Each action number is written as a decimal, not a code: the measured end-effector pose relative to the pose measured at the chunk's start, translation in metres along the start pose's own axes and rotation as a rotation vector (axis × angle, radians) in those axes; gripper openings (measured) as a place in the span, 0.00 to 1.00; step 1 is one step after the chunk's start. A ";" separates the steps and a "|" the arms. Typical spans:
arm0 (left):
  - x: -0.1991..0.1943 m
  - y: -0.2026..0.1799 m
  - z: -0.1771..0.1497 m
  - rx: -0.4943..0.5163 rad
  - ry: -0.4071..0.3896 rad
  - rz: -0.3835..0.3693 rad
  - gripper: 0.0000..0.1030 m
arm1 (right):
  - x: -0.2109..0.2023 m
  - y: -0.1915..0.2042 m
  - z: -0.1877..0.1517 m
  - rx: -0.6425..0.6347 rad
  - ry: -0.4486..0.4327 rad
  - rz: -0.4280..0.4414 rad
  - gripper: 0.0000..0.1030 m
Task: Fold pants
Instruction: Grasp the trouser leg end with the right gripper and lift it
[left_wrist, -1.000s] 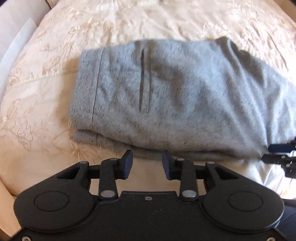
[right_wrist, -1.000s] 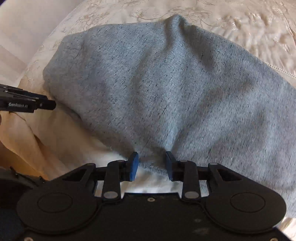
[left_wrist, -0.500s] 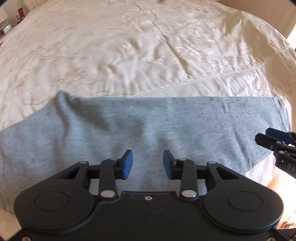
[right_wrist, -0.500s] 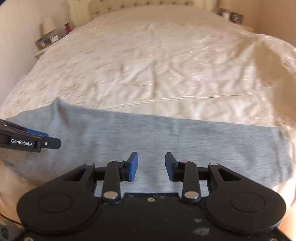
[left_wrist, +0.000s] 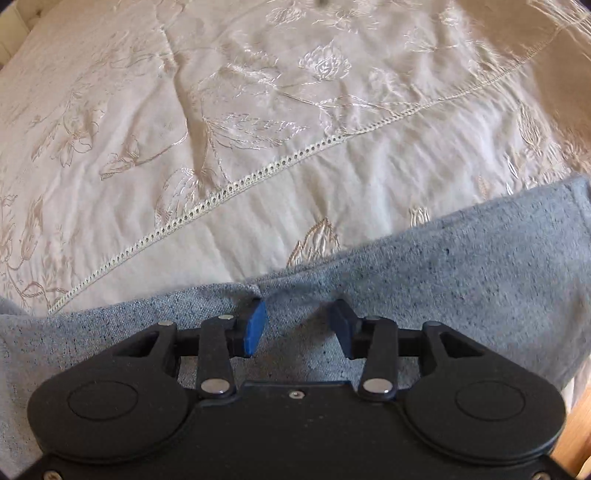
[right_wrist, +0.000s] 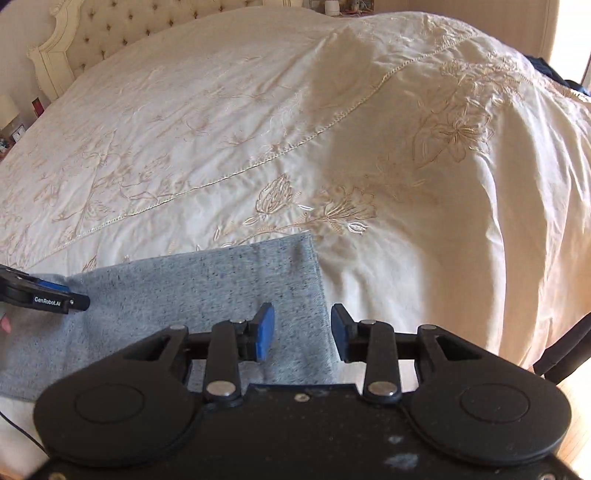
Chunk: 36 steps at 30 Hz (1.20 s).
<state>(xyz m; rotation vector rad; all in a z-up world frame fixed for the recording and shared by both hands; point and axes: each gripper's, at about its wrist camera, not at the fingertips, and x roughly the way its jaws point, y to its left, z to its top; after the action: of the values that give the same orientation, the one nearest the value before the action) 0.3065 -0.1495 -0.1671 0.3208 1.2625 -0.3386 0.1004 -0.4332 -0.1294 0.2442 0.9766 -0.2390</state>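
Observation:
The grey pants (left_wrist: 461, 273) lie flat on the cream bedspread (left_wrist: 258, 129), near the bed's front edge. In the right wrist view the pants (right_wrist: 207, 288) show a straight right end. My left gripper (left_wrist: 297, 325) is open, low over the pants' far edge, holding nothing. My right gripper (right_wrist: 301, 332) is open over the pants' right end, with its right finger beyond the cloth. The left gripper's tip (right_wrist: 55, 299) shows at the left of the right wrist view, over the pants.
The embroidered bedspread (right_wrist: 332, 129) covers a wide bed with a tufted headboard (right_wrist: 110, 33) at the back. A nightstand with small items (right_wrist: 14, 122) stands at far left. Wooden floor (left_wrist: 576, 435) shows at lower right. A dark cable (right_wrist: 565, 347) hangs at the bed's right side.
Both grippers have swung from the folded bundle to the long flat pants and dropped closer to the cloth. The right gripper moved toward the right end. Both jaws stayed open.

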 end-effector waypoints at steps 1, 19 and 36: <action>0.001 0.002 0.003 -0.023 0.009 -0.003 0.51 | 0.008 -0.009 0.007 0.009 0.024 0.020 0.36; 0.011 0.006 0.015 -0.128 0.068 -0.010 0.52 | 0.121 -0.085 0.025 0.322 0.399 0.480 0.49; 0.007 -0.015 0.032 -0.126 0.011 -0.028 0.49 | 0.006 -0.017 0.056 0.197 0.177 0.548 0.11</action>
<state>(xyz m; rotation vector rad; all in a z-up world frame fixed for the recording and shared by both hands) 0.3295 -0.1769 -0.1655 0.1982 1.2934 -0.2801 0.1419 -0.4674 -0.1061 0.7091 1.0235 0.1928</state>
